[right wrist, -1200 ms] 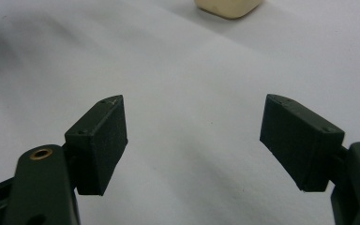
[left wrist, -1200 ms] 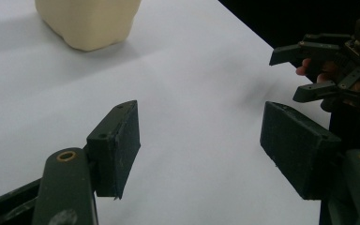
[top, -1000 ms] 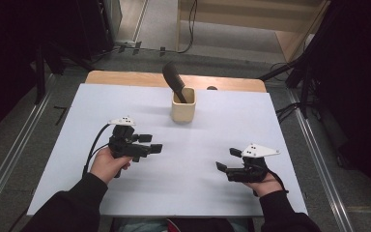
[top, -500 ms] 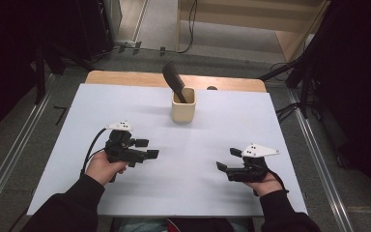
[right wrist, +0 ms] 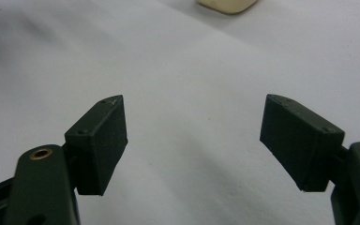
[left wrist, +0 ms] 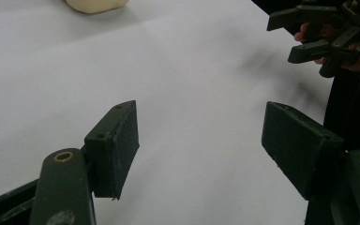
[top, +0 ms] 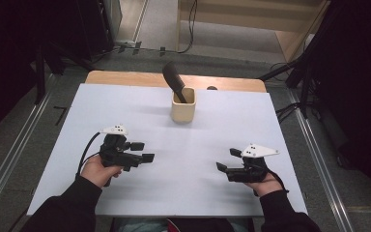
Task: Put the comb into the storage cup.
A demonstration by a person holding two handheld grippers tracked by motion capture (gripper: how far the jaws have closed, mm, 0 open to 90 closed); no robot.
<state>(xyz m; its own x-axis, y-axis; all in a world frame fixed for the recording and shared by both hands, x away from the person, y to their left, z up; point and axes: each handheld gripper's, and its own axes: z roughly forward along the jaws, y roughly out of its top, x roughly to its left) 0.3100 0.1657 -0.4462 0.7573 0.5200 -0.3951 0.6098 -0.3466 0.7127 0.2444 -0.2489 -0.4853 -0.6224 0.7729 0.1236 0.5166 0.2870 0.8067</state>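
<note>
On my white table the cream cup with its dark tool stays put at the far middle, while my left gripper has slid nearer me, jaws spread, and my right gripper holds, likewise spread.

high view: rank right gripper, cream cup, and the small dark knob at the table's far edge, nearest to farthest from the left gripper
1. Cream cup, ahead of the left gripper and a little to its right, dark tool standing in it.
2. Right gripper, across the white table on the person's right.
3. Small dark knob, at the far wooden edge beyond the cup.

Cup and right gripper are fairly close to call.
</note>
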